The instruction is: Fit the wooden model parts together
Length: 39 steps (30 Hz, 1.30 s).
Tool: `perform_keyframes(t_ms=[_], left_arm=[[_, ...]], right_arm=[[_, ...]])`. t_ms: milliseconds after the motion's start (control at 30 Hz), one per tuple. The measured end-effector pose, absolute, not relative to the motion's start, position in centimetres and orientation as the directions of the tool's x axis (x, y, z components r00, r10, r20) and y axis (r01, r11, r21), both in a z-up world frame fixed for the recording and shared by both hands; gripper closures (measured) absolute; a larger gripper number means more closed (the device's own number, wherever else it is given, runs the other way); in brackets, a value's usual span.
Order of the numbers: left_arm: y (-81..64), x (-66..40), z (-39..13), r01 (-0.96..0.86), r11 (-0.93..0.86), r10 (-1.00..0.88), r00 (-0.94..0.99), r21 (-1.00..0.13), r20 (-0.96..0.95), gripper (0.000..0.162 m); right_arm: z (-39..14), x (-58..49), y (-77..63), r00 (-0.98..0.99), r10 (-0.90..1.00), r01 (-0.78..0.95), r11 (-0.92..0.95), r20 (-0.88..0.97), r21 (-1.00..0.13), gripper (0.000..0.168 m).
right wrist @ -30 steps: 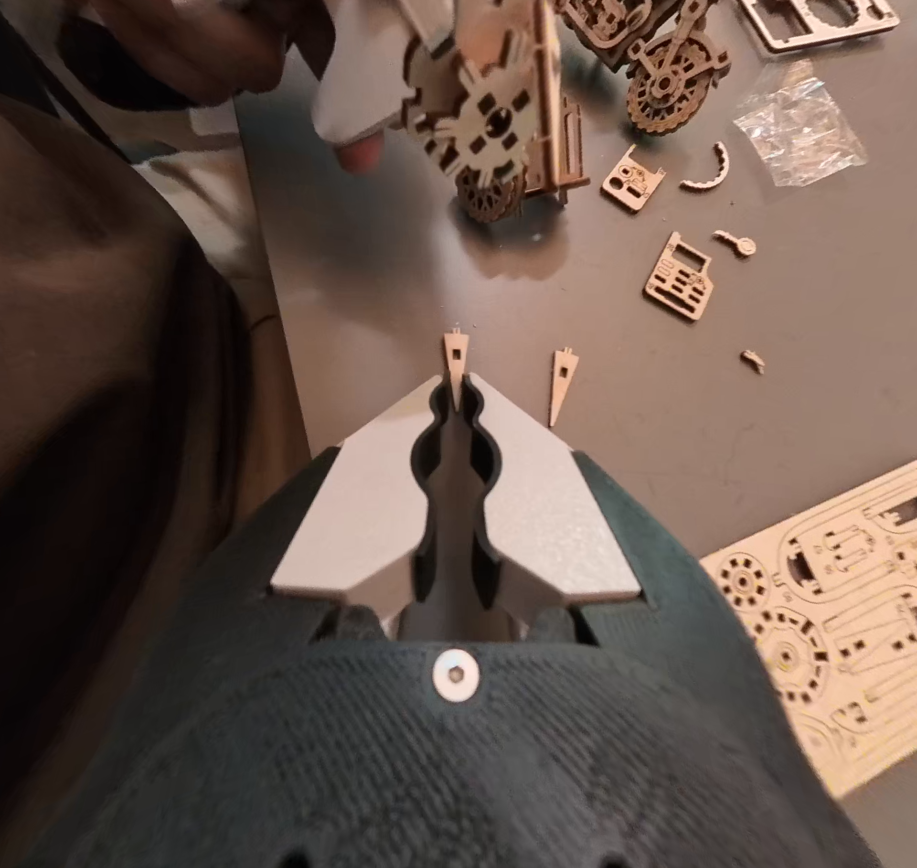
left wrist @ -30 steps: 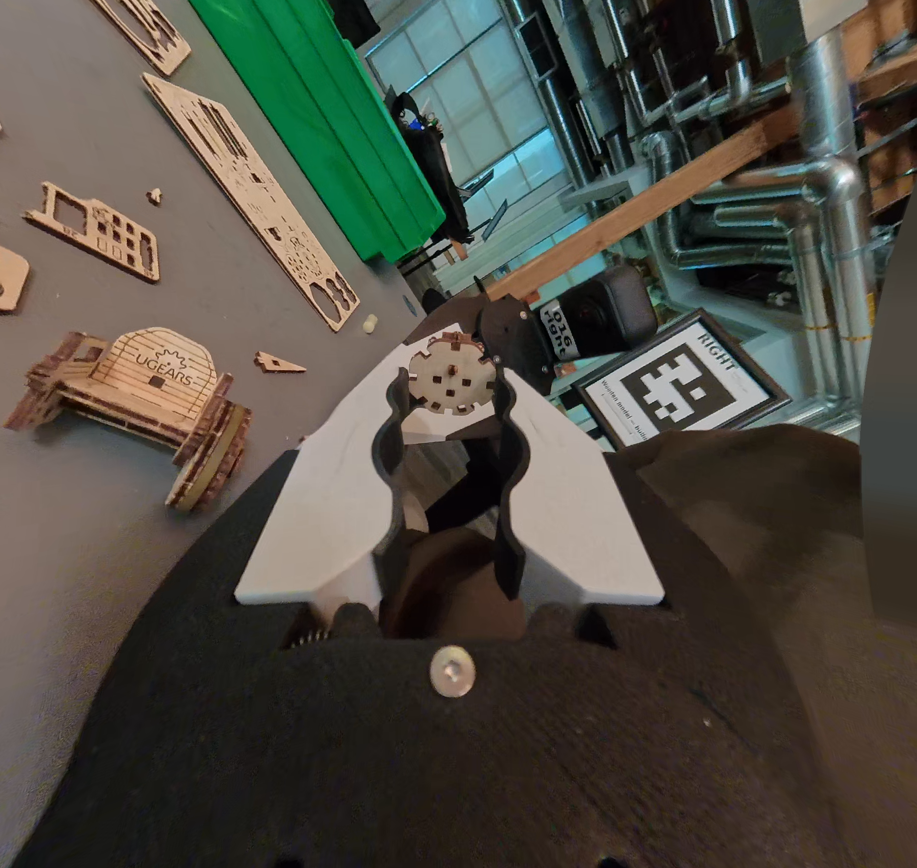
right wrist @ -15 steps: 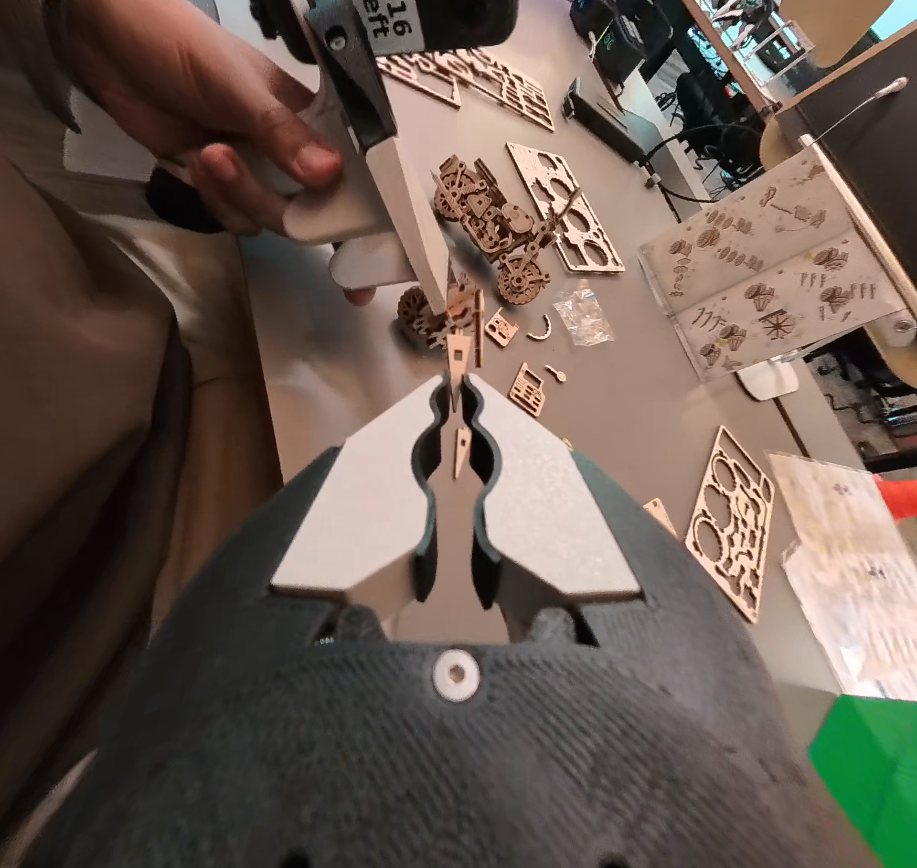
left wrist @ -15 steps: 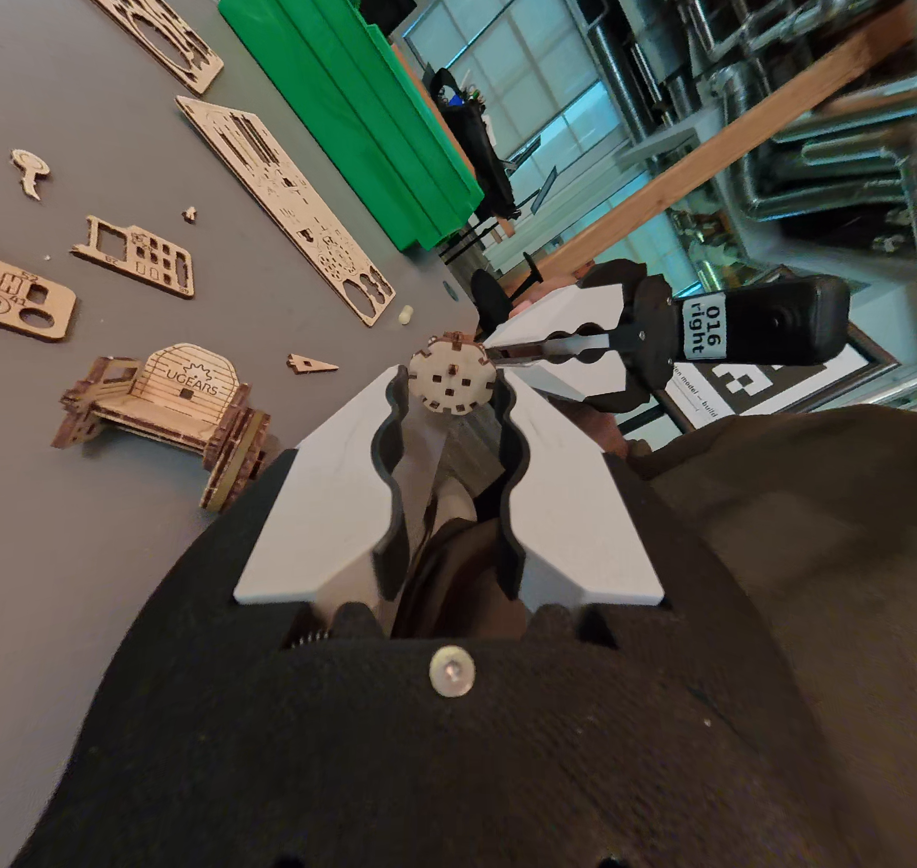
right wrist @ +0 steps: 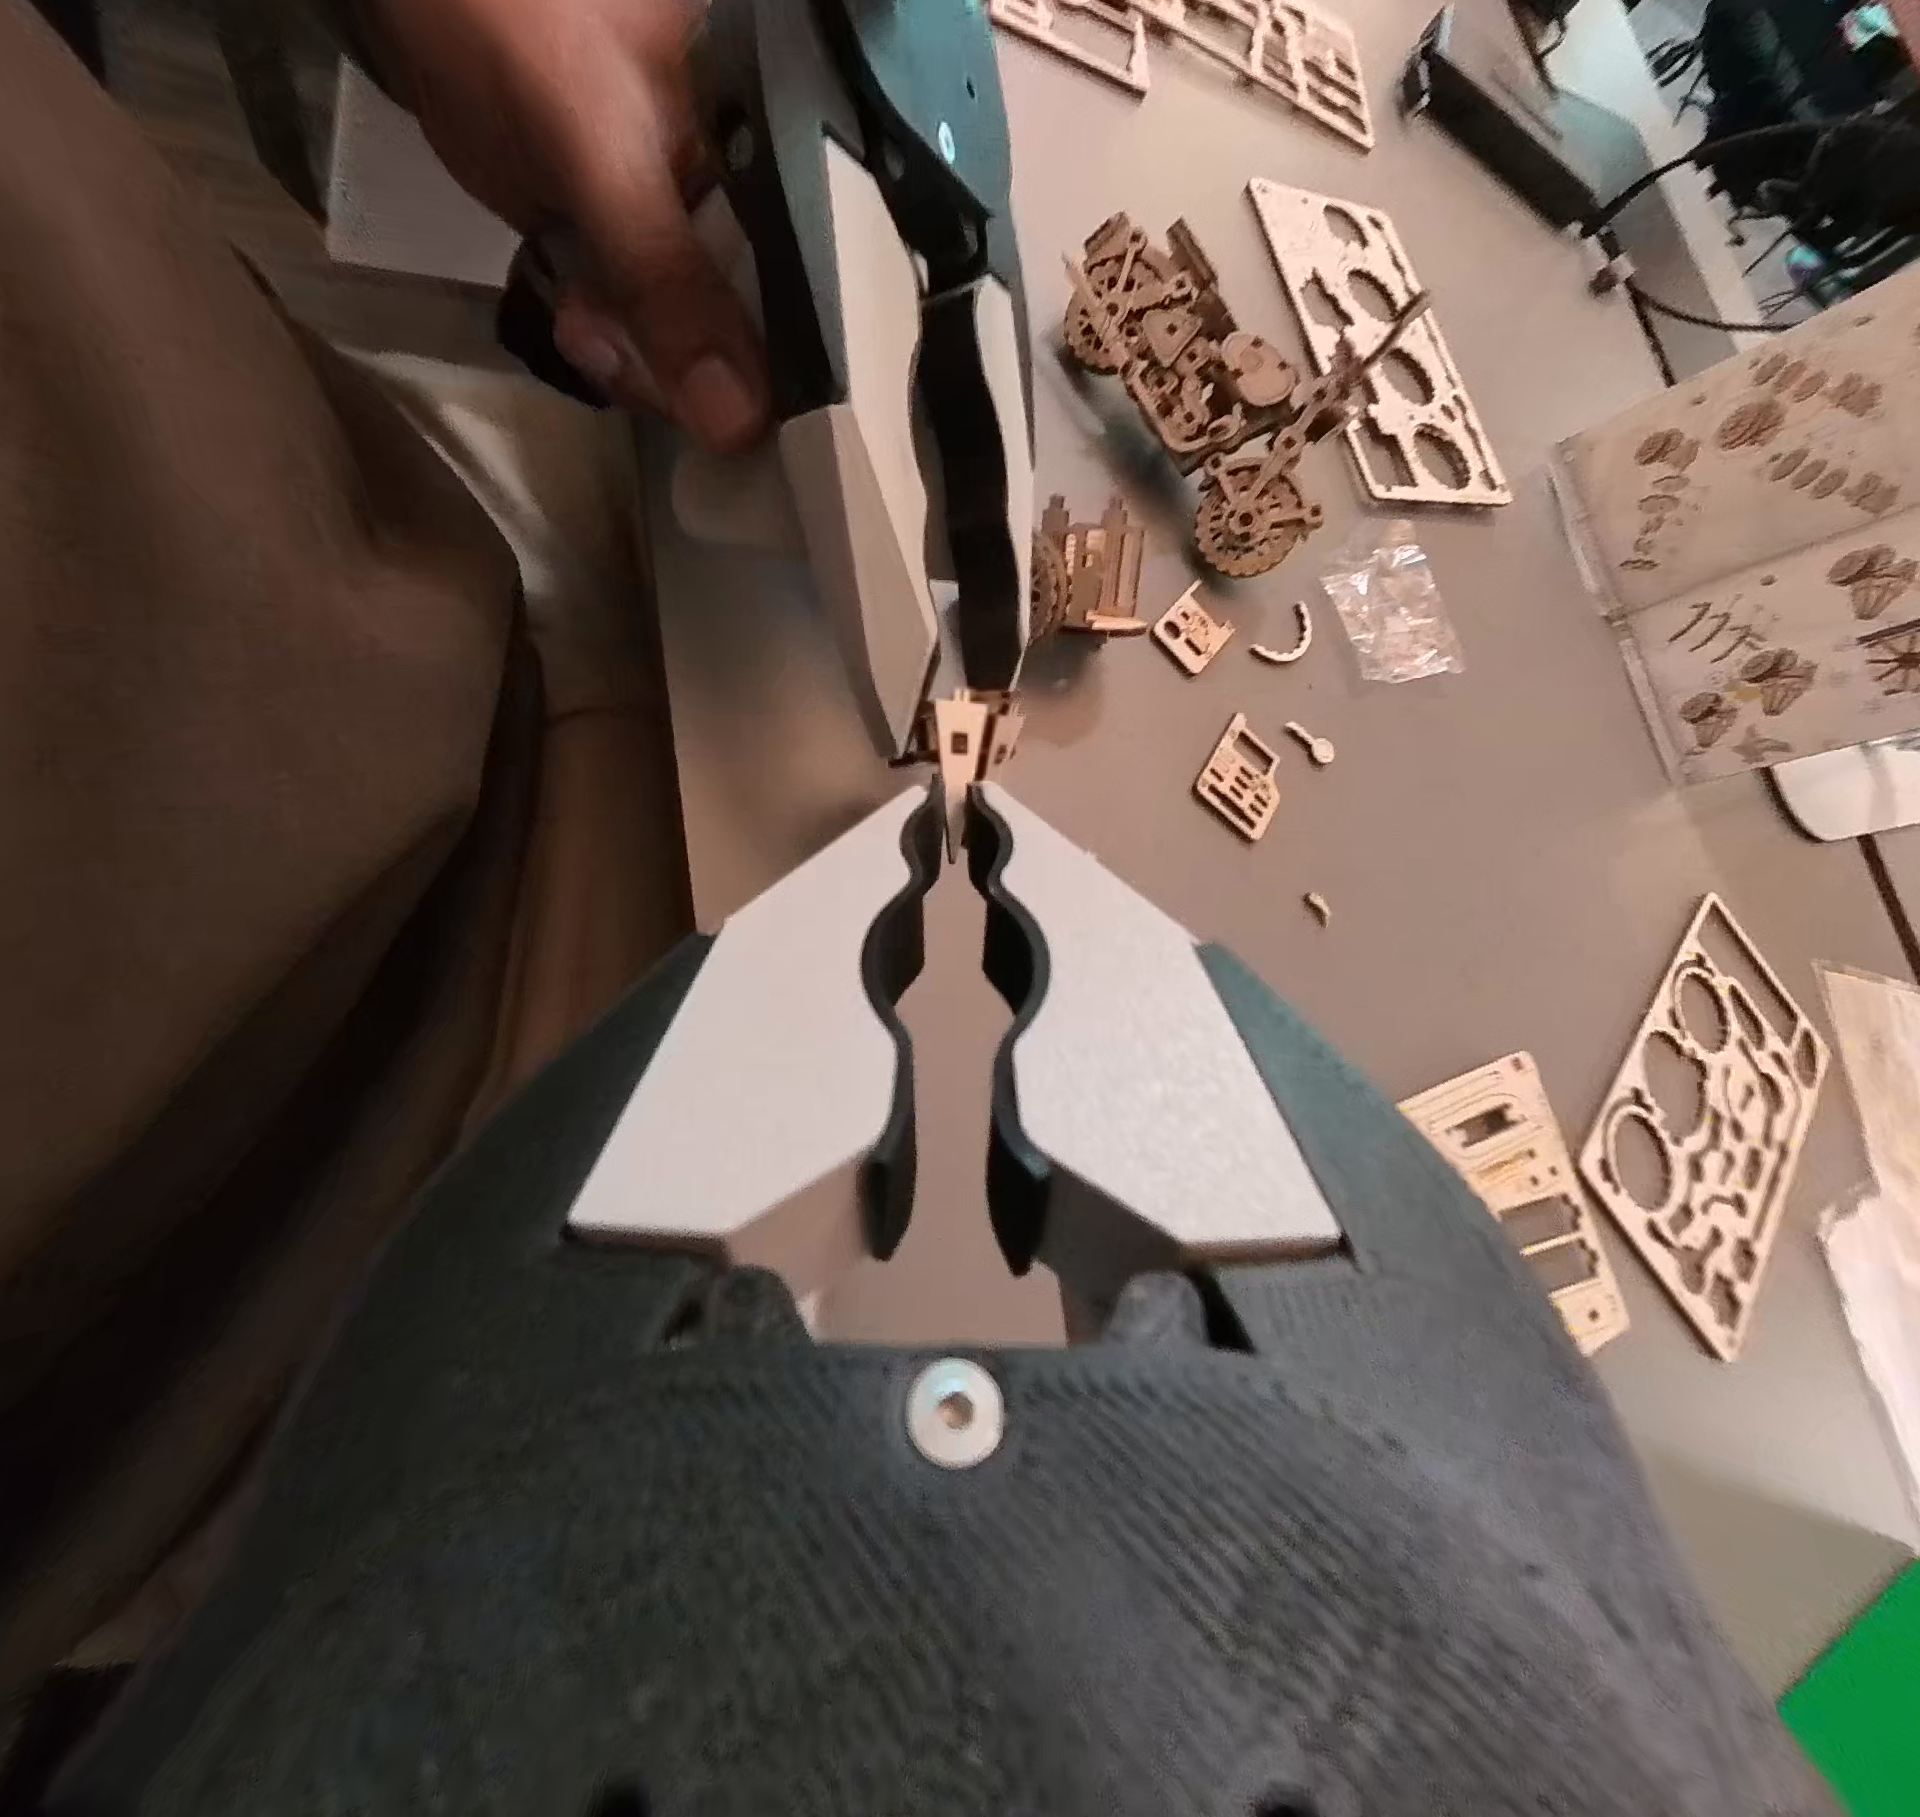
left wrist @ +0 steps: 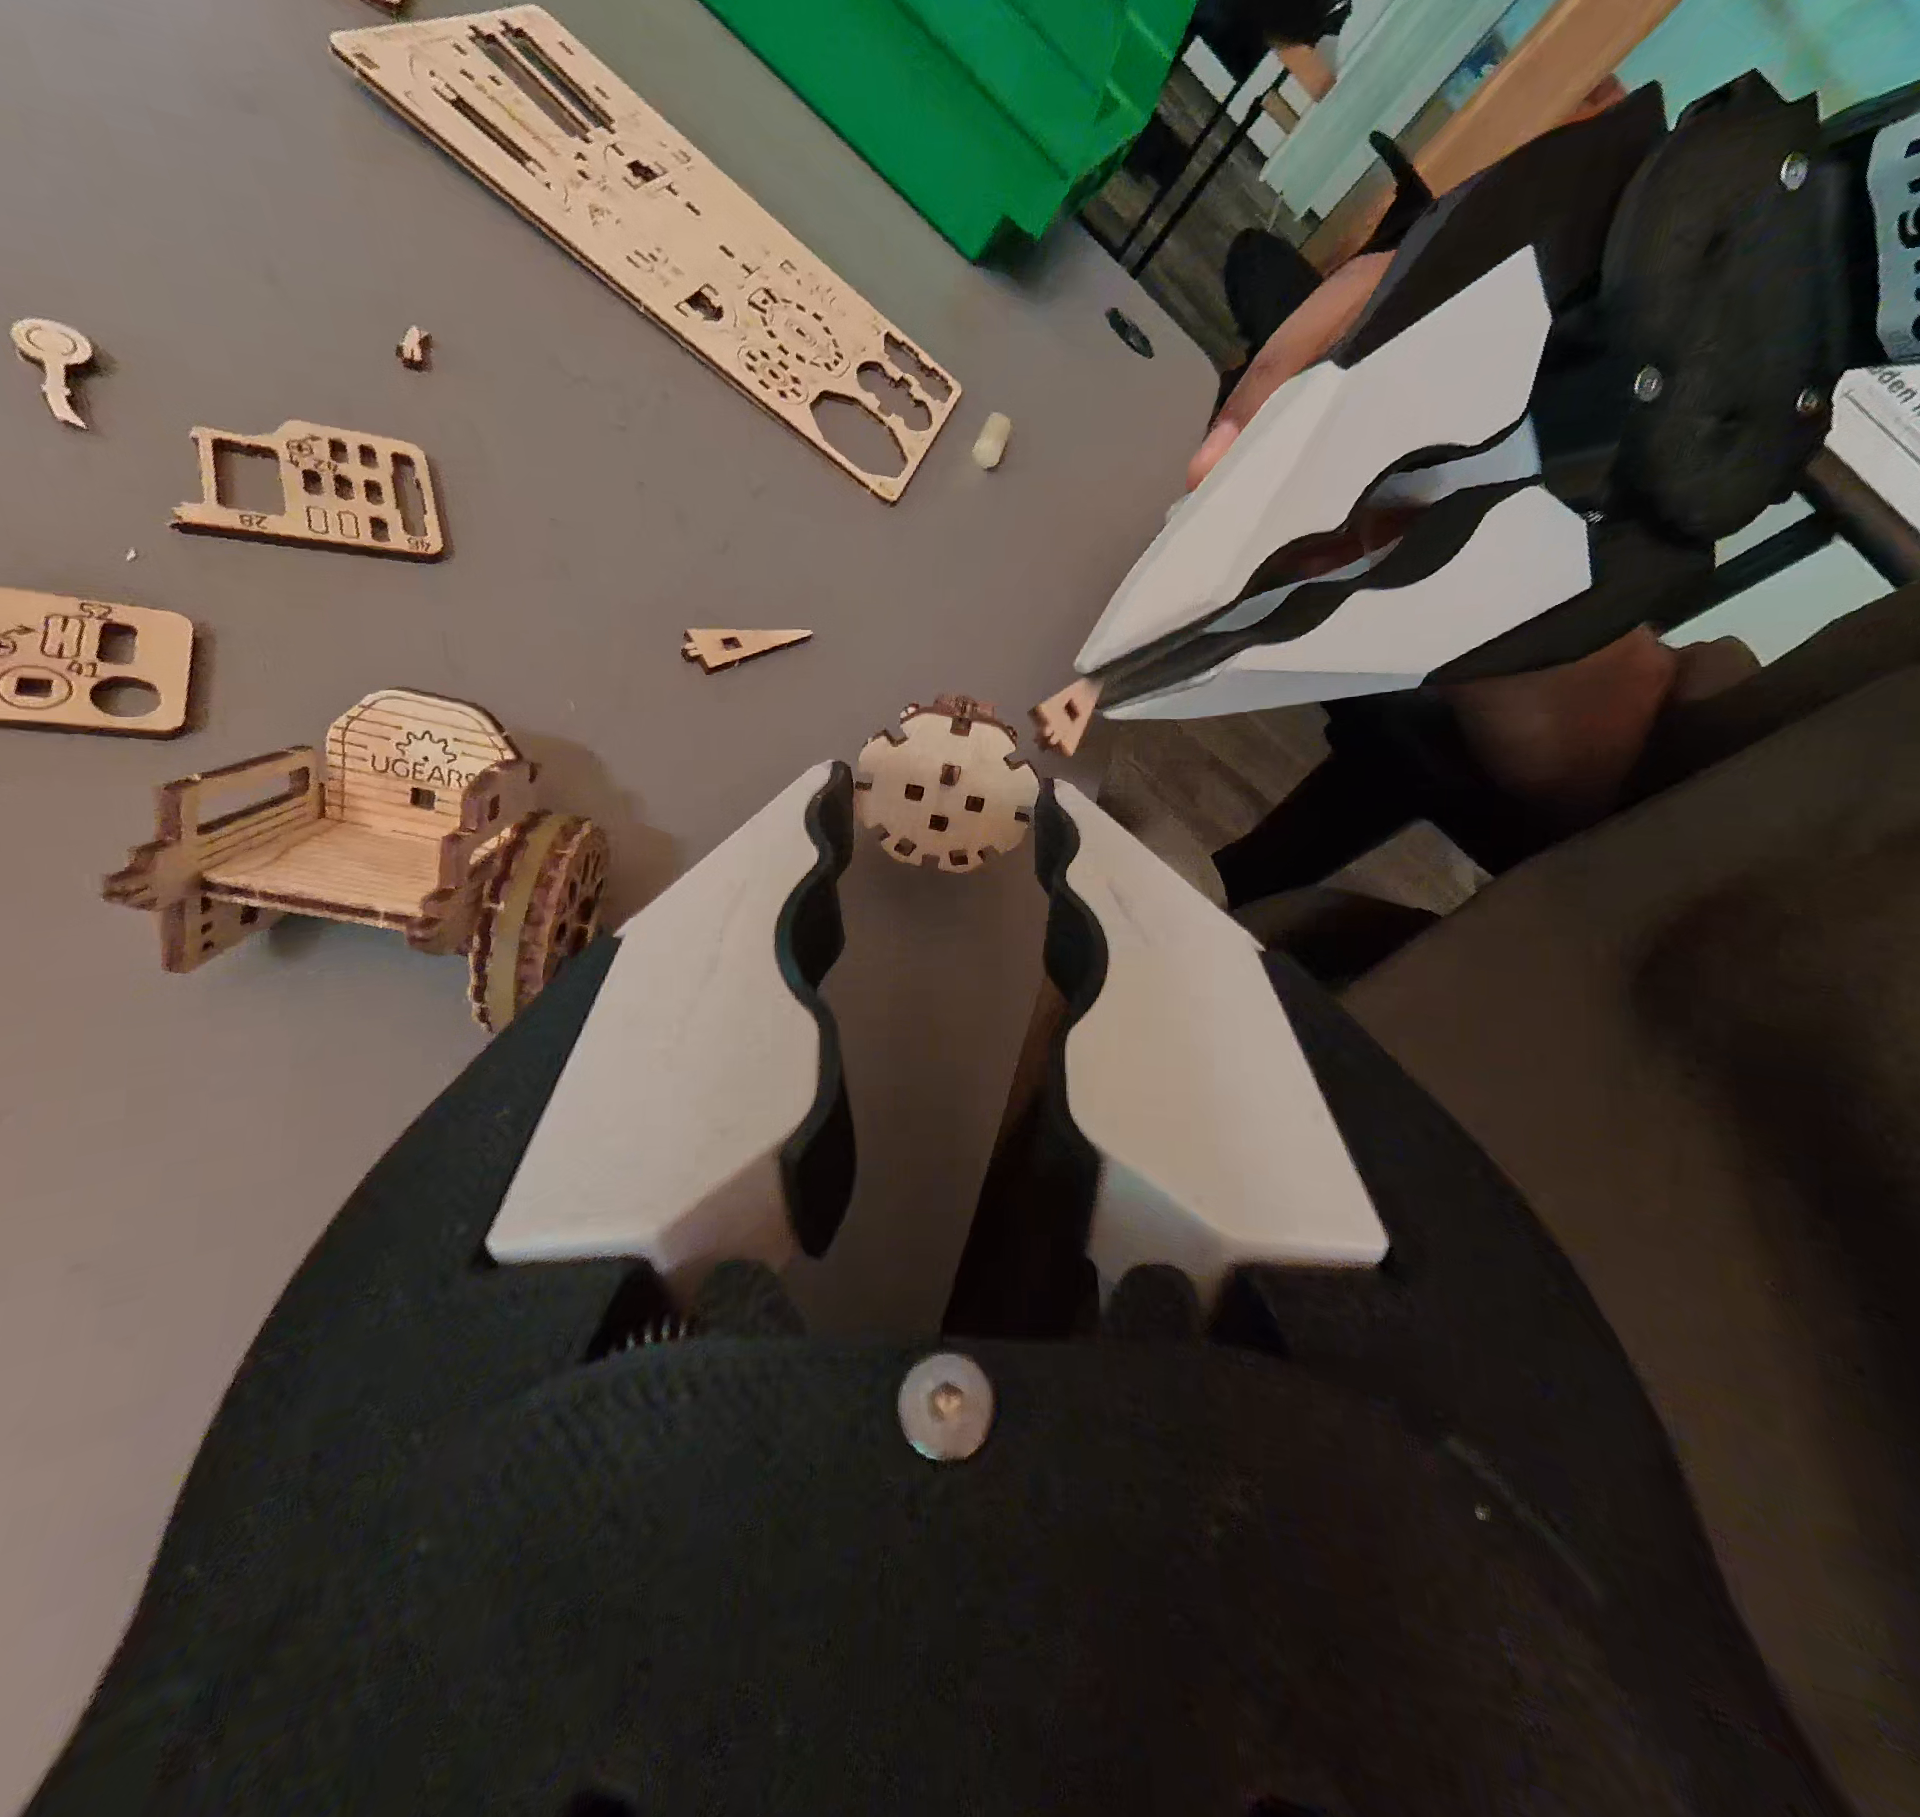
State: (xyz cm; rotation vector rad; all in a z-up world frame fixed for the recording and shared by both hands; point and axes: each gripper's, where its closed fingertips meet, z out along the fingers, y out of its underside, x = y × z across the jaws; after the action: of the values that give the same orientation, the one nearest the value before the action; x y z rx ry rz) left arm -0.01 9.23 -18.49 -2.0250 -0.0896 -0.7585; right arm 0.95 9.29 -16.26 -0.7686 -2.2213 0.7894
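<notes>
The right gripper (left wrist: 1086, 702), jaws pinching a wooden wedge (left wrist: 1060, 715), has closed on the slotted disc (left wrist: 945, 799) clamped in the left gripper (left wrist: 943, 803), so insertion looks imminent.

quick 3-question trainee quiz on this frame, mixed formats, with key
1. True or false: the left gripper holds a round notched wooden disc.
2. The right gripper pinches: A) a small pointed wooden wedge B) a clear plastic bag C) a flat parts sheet.
3. Fill in: a spare wedge lies on the grey ____, beyond the wooden bench piece.

Key: 1 true; 2 A; 3 table.
</notes>
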Motion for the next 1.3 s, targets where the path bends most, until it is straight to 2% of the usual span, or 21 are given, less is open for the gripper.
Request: perform_keyframes(t_ms=[833,1133,1300], left_arm=[[8.6,1.4,-18.6,0.354,-0.604,-0.291,0.736,-0.714,0.612,0.127],[8.9,0.6,-18.8,0.381,-0.595,-0.249,0.749,-0.707,0.614,0.129],[8.9,0.0,-18.6,0.383,-0.581,-0.234,0.766,-0.718,0.598,0.122]], right_arm=[[-17.7,1.3,8.6,-0.670,0.617,0.242,0.707,0.413,-0.665,0.166],[-17.6,0.7,9.8,-0.620,0.699,0.320,0.641,0.357,-0.698,0.168],[-18.6,0.3,12.0,-0.570,0.752,0.409,0.609,0.331,-0.680,0.168]])
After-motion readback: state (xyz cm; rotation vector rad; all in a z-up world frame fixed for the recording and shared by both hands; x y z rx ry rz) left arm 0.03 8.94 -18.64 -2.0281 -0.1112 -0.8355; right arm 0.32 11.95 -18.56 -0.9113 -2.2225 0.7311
